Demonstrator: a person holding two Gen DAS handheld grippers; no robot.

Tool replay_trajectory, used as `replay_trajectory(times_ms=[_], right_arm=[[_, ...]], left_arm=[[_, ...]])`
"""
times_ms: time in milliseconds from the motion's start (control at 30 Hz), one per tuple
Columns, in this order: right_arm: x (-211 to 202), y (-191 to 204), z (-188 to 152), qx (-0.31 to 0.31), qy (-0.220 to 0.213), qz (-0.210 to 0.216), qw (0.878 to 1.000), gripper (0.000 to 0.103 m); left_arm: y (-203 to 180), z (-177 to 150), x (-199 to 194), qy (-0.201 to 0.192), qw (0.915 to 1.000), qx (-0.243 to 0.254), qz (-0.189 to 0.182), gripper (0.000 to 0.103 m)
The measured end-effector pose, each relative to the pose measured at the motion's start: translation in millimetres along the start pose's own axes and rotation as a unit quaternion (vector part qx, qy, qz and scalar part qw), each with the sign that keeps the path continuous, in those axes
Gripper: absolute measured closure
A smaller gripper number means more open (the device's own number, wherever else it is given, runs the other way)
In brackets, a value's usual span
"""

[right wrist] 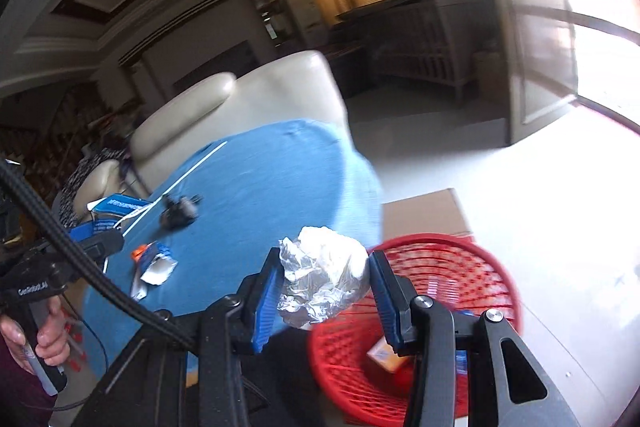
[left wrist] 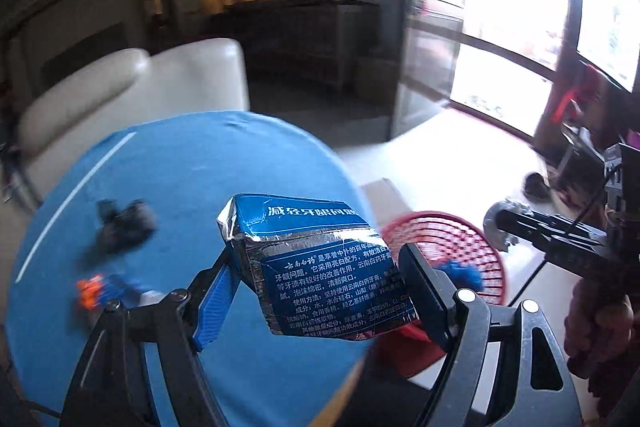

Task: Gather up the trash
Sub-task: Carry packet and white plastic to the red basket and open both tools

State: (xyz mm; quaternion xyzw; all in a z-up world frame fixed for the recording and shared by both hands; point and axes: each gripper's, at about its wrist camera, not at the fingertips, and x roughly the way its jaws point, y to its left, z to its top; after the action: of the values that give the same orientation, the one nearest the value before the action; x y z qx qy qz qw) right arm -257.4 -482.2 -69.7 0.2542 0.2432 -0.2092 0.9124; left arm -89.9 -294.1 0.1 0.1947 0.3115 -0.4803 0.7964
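Observation:
My left gripper (left wrist: 320, 279) is shut on a crushed blue toothpaste box (left wrist: 320, 263) with white Chinese print, held above the right edge of the blue round table (left wrist: 192, 171). My right gripper (right wrist: 326, 285) is shut on a crumpled ball of silver foil (right wrist: 324, 275), held beside the rim of the red mesh basket (right wrist: 472, 267). The same basket (left wrist: 460, 243) shows behind the box in the left wrist view, with scraps lying inside. The right gripper (left wrist: 496, 223) with the foil shows at the right there.
On the blue table lie a dark small object (right wrist: 180, 213), a blue and orange wrapper with a silver scrap (right wrist: 154, 261), and a white strip. A cream armchair (right wrist: 248, 107) stands behind the table. A cardboard box (right wrist: 428, 211) sits on the pale floor by the basket.

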Motion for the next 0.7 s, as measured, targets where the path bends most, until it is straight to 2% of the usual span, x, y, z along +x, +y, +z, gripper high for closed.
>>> replay_trajectory(times_ms=[167,367,567,700], right_arm=[[-17,-41,-4,0.036,-0.007,-0.025,0.999,0.057],[-26,-72,-9,0.074,-0.007,-0.026,0.997,0.054],[-27,-91,-14,0.11,0.002,-0.014,0.994,0.041],[-23,-100,-13,0.143,-0.001,0.006,0.99,0.038]], left_arm=[[-46,10,22,0.021,0.9979,0.034,-0.05,0.023],[-83,17,45,0.041,0.994,0.063,-0.08,0.022],[-94,18,65,0.069,0.99,0.063,-0.106,0.022],[-88,15,76,0.082,0.99,0.056,-0.1,0.022]])
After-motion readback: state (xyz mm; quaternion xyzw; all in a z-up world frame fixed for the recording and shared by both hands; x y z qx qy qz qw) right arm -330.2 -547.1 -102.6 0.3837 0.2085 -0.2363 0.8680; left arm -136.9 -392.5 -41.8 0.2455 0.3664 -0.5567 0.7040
